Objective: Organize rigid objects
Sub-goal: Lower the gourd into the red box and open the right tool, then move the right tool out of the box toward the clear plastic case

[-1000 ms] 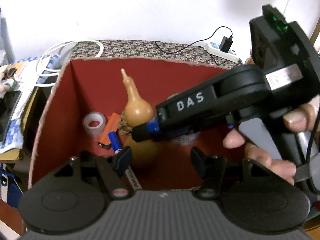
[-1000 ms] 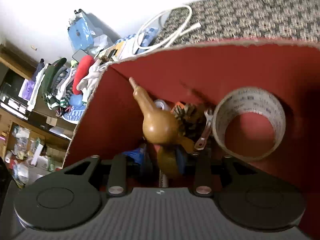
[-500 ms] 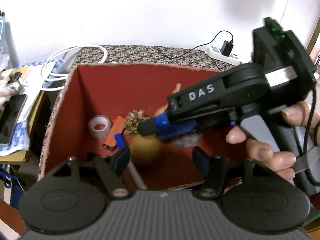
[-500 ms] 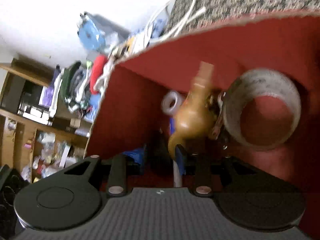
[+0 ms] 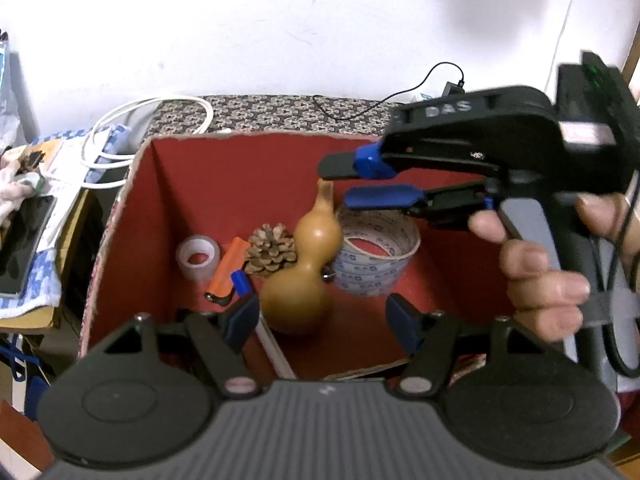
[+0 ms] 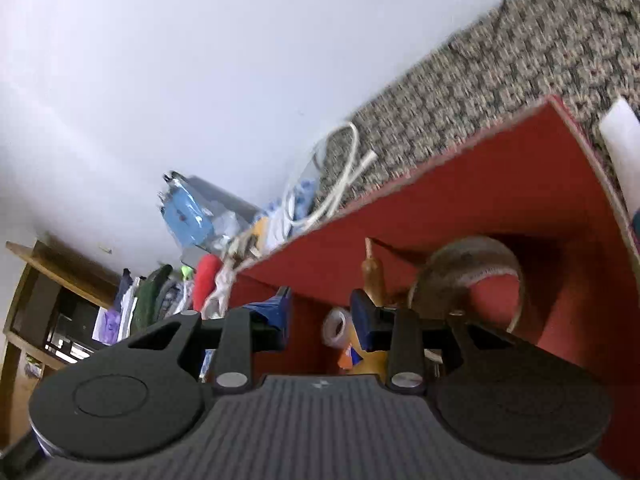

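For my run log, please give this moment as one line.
right gripper: open, empty, above box | left gripper: open, empty | gourd: in red box, beside tape roll

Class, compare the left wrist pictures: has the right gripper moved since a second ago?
Yes. The right gripper has lifted up and out, off the gourd, toward the red box's back rim, its fingers now open and empty.

Both fisheye views are evenly, softly lit indoors; the white wall shows a faint grey shadow at upper right; straight edges bow toward the rims; the right gripper is motion-blurred; the patterned cloth smears.
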`<state>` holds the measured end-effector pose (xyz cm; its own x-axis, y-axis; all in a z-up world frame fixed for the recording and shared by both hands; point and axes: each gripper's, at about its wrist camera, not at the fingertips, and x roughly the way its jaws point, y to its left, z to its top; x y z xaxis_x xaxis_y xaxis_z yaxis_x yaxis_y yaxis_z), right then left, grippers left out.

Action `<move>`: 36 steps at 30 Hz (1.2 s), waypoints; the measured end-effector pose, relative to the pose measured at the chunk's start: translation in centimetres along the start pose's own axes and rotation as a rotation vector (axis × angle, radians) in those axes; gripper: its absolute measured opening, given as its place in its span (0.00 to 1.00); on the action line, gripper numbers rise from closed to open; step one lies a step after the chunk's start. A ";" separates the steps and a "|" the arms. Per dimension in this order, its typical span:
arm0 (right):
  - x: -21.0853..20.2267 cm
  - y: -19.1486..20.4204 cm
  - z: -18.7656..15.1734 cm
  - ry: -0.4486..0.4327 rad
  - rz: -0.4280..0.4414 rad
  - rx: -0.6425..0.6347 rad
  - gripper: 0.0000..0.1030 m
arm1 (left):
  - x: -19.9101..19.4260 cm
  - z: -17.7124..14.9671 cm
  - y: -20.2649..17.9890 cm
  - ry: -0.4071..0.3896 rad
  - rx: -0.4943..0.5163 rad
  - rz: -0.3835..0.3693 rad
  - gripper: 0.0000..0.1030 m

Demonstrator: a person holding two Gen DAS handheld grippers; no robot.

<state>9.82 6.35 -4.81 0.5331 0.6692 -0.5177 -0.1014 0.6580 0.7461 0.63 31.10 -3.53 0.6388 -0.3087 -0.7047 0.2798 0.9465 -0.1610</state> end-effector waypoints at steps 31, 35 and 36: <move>0.6 3.8 -1.5 0.020 -0.243 -0.268 0.16 | 0.0 2.0 -0.5 0.053 -0.036 0.116 0.70; -0.9 4.1 -1.8 -0.036 -0.267 -0.271 0.16 | 0.0 2.5 -1.7 0.057 -0.004 0.179 0.72; -1.0 4.1 -1.8 -0.048 -0.271 -0.269 0.16 | 0.0 2.6 -2.1 0.057 0.006 0.195 0.73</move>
<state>7.34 9.00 -1.97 0.6088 0.4461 -0.6560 -0.1650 0.8800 0.4453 1.86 28.92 -1.41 0.6400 -0.1137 -0.7599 0.1592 0.9872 -0.0136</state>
